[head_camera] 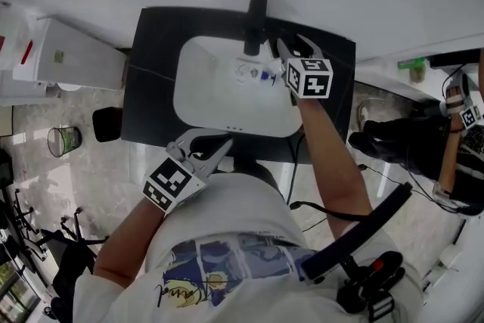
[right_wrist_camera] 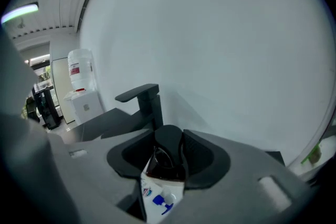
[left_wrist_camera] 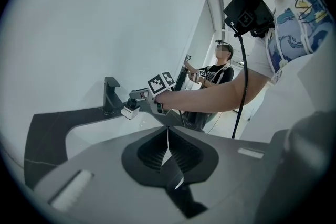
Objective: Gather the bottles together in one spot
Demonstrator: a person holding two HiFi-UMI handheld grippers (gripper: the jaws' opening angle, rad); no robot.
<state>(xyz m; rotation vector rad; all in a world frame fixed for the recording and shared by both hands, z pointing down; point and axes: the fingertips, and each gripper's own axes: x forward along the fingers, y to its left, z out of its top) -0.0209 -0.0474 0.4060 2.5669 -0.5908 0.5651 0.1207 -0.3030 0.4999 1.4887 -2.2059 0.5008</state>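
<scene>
My right gripper (head_camera: pixel 278 64) is over the back of the white sink basin (head_camera: pixel 204 98), just right of the black faucet (head_camera: pixel 255 23). It is shut on a small white bottle (right_wrist_camera: pixel 159 194) with a blue label and a dark cap. From the left gripper view the same bottle (left_wrist_camera: pixel 130 111) hangs in the right gripper (left_wrist_camera: pixel 137 102) close to the faucet (left_wrist_camera: pixel 111 96). The left gripper (head_camera: pixel 219 150) hovers at the basin's front edge. Its jaws (left_wrist_camera: pixel 168 139) meet with nothing between them. No other bottle shows.
The basin is set in a black countertop (head_camera: pixel 155 72) against a white wall. A white cabinet (head_camera: pixel 76 53) and a water dispenser (right_wrist_camera: pixel 80 78) stand to the left, with a bin (head_camera: pixel 64 140) on the floor. Another person (left_wrist_camera: pixel 220 68) sits at the right.
</scene>
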